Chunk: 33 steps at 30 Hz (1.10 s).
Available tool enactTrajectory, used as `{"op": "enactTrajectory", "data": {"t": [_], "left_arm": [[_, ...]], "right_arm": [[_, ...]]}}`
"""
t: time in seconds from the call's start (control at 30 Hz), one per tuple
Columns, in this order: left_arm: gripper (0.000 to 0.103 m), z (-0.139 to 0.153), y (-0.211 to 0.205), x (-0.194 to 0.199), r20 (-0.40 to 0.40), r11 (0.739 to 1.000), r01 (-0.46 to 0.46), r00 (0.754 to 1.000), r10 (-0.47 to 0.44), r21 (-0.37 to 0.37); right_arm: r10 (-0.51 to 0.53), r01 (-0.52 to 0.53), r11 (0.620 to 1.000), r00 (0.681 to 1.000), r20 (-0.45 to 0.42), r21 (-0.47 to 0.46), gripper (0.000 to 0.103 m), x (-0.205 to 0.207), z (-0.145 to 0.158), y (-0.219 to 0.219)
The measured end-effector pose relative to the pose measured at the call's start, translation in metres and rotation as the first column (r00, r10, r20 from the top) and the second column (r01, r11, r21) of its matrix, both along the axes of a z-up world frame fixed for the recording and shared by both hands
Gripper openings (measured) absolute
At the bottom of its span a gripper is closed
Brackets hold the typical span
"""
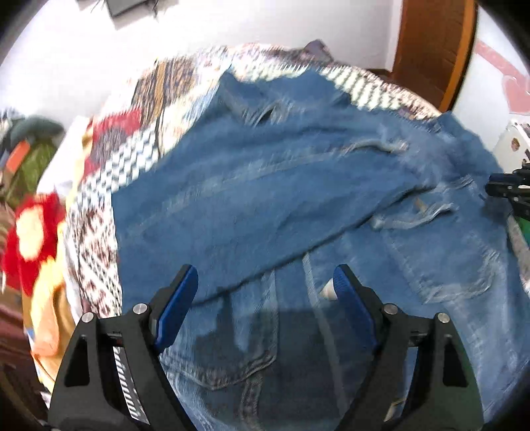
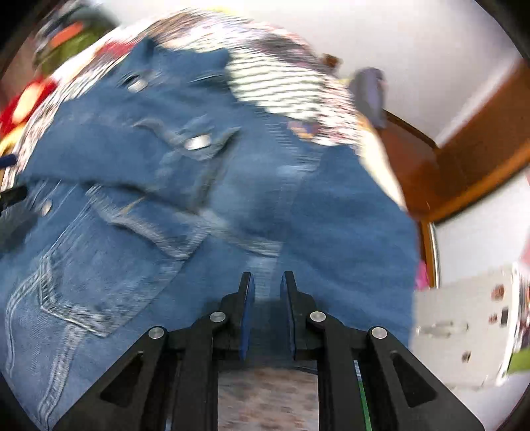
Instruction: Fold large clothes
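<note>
A denim jacket (image 1: 265, 172) lies on a patterned bedspread (image 1: 139, 146). The left gripper (image 1: 265, 288) hovers wide and empty; the right gripper (image 2: 267, 285) pinches a denim fold narrowly. That thin hold could slip, likely undoing the fold.

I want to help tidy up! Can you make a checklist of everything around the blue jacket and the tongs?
Surface: patterned bedspread.
Job's things: denim jacket spread out, one sleeve folded across it.
Clutter: red and yellow cloth and green bundle at the bed's edge.
Tongs: left tongs open above the jacket; right tongs shut, whether on denim is unclear.
Cables: nothing seen.
Surroundings: white wall, wooden door frame.
</note>
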<state>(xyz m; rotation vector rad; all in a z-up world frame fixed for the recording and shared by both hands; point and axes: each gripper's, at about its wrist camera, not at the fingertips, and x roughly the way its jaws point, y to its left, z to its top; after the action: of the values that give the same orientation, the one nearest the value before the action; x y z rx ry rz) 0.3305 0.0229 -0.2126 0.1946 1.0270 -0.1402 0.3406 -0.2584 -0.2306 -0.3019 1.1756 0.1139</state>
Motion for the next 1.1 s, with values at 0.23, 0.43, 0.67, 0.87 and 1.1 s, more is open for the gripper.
{"op": "enactTrajectory", "data": {"t": [0.23,0.43,0.67,0.87,1.1], "left_arm": [[0.094,0.013,-0.051,0.028,0.004,0.997,0.063,0.998,-0.062,-0.038],[0.094,-0.01,-0.096,0.061,-0.068,0.991,0.128,0.99,-0.126,0.03],[0.094,-0.02,-0.126,0.088,-0.062,0.981,0.179,0.983,-0.175,0.073],[0.094,-0.046,-0.127,0.118,-0.122,0.989,0.134,0.985,-0.126,0.058],[0.095,-0.062,-0.141,0.119,-0.098,0.978,0.157,0.985,-0.144,0.139]], "right_arm": [[-0.142,0.149,0.986,0.986,-0.089,0.07,0.012,0.021,-0.041,-0.072],[-0.127,0.126,0.992,0.99,-0.059,-0.022,0.012,0.012,-0.038,-0.075],[-0.072,0.071,0.984,0.997,-0.001,-0.162,0.012,-0.017,-0.037,-0.07],[-0.111,0.109,0.992,0.994,-0.019,-0.068,0.012,-0.021,-0.03,-0.096],[-0.14,0.14,0.989,0.99,-0.006,-0.041,0.012,-0.025,-0.03,-0.108]]}}
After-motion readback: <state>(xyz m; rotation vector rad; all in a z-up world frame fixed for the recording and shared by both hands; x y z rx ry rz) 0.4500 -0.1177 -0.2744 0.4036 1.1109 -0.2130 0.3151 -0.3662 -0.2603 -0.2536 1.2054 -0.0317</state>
